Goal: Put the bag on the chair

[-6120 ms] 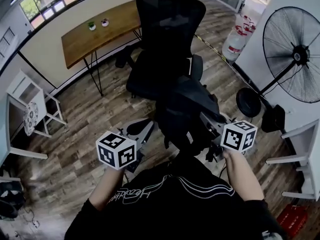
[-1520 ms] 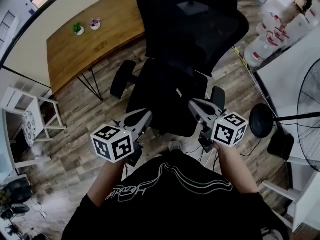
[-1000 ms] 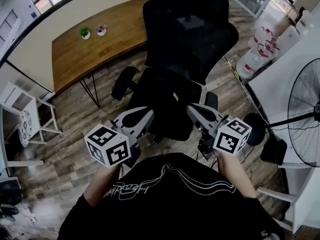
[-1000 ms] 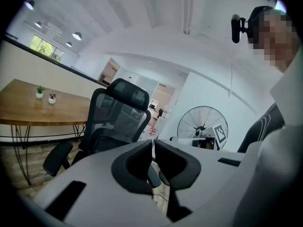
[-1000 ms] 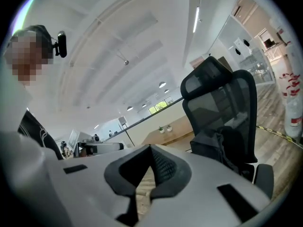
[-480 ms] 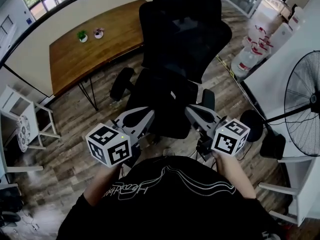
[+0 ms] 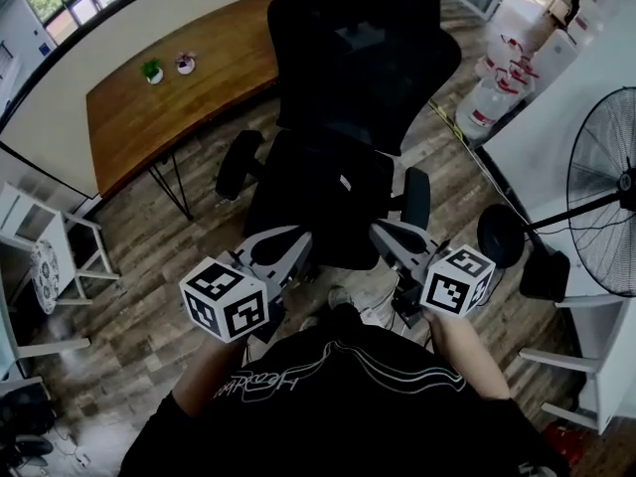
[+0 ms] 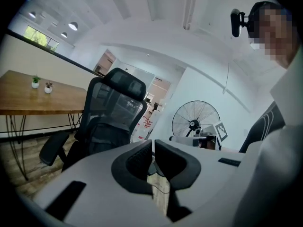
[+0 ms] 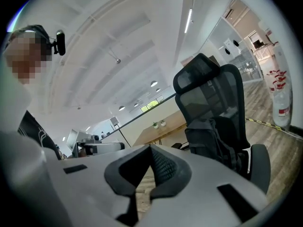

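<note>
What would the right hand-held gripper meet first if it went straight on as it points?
Likely nothing close: the right hand-held gripper aims just beside the office chair, toward the distant wooden table.

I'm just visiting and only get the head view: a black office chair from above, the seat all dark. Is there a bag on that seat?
Observer: Yes. The right gripper view shows a dark fabric backpack standing upright on the seat of the black mesh office chair.
Operator: Is one of those claw things gripping it?
Observer: No. The right gripper has its jaws together with nothing between them.
Operator: And the other one?
Observer: The left gripper is empty too, with its jaws closed up, and it is apart from the backpack.
</note>
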Tool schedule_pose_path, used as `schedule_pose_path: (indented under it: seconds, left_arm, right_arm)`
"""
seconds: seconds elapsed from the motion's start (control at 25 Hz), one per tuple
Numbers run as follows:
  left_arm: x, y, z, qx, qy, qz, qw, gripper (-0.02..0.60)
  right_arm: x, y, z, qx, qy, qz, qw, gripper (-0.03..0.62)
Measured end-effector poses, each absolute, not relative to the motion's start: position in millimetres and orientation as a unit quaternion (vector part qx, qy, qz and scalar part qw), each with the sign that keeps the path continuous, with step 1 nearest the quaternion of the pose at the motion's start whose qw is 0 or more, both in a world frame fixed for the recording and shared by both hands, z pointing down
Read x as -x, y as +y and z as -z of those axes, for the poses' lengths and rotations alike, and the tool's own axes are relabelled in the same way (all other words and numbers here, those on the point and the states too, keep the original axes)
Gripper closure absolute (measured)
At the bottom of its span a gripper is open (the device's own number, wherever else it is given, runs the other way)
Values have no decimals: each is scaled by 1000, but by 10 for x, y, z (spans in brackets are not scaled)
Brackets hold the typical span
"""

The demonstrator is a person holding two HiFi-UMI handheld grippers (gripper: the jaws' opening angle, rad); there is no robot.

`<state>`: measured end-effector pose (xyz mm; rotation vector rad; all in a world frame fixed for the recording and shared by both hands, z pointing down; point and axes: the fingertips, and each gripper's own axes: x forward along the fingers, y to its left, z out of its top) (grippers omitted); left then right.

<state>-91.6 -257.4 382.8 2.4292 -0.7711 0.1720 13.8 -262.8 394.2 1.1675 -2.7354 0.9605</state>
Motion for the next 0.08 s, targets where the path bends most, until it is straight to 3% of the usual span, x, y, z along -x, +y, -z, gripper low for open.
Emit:
schedule_pose_path:
  seconds: [0.08]
  left_arm:
    - [909, -2595, -3898, -909, -289, -67, 294, 540]
  right_arm:
    - [-124, -2645, -4007, -374, -874, -311, 10, 600]
